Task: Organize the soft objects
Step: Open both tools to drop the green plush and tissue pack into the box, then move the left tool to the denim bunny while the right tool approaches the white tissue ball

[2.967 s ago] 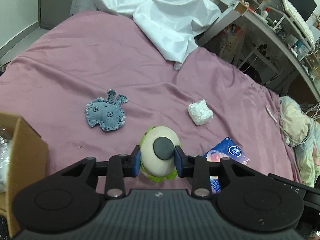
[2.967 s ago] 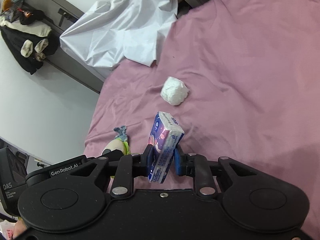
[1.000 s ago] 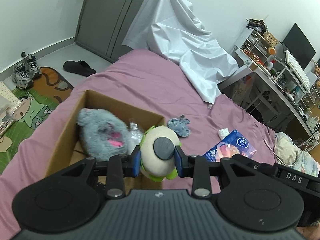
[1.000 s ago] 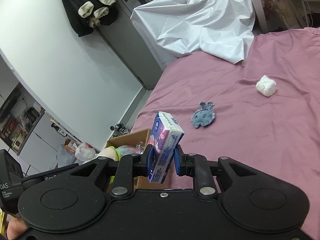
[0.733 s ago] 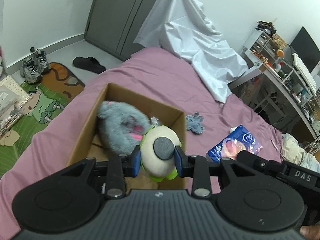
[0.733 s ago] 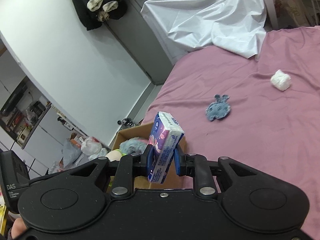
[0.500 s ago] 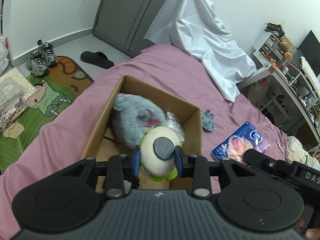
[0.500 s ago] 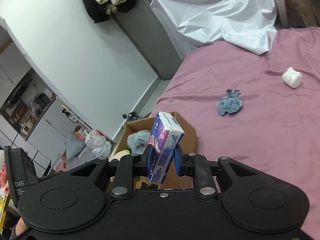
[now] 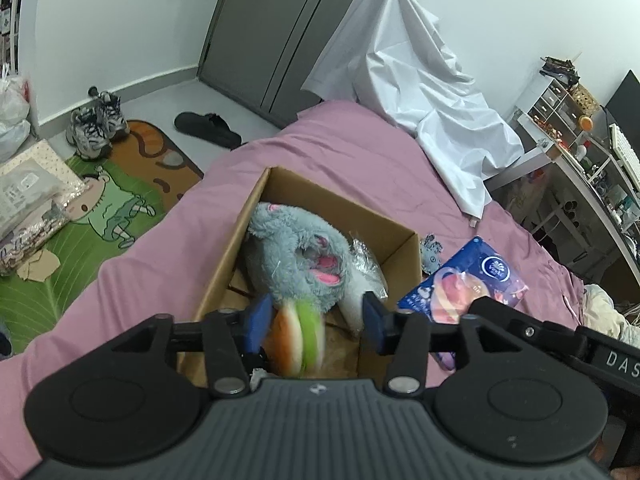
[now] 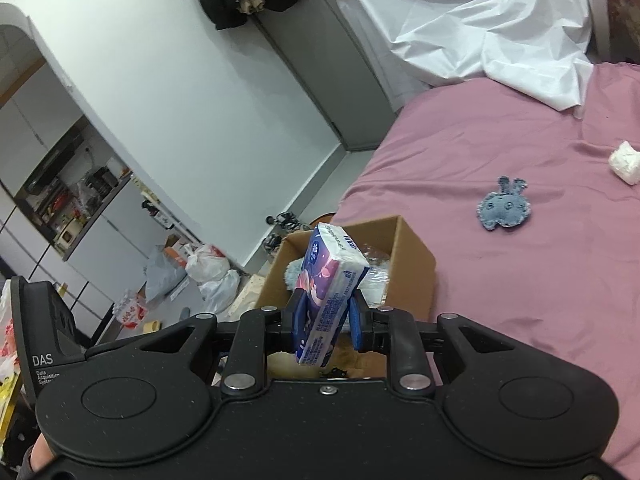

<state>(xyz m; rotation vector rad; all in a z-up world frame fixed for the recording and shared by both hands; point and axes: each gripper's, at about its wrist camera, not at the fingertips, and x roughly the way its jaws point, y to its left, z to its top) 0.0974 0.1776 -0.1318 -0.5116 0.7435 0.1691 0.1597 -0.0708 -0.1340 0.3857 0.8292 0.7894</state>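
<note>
My left gripper (image 9: 314, 322) is open above the cardboard box (image 9: 256, 204). The burger-like plush (image 9: 299, 336), blurred, is between the spread fingers and dropping into the box. A grey plush (image 9: 298, 256) and a clear plastic bag (image 9: 366, 264) lie inside the box. My right gripper (image 10: 325, 320) is shut on a blue tissue pack (image 10: 326, 280), held over the box (image 10: 416, 256); the pack also shows in the left wrist view (image 9: 464, 280). A small blue felt bunny (image 10: 503, 210) and a white wad (image 10: 625, 162) lie on the purple bed.
A white sheet (image 9: 420, 92) is draped at the bed's far end. A desk with shelves (image 9: 580, 148) stands to the right. On the floor left of the bed are a cartoon mat (image 9: 100, 200), shoes (image 9: 94, 124), a slipper (image 9: 208, 130) and bags (image 10: 208, 268).
My left gripper has opened and let go of the burger plush, which is falling into the box. Both grippers moved over the box. The right gripper still holds the tissue pack.
</note>
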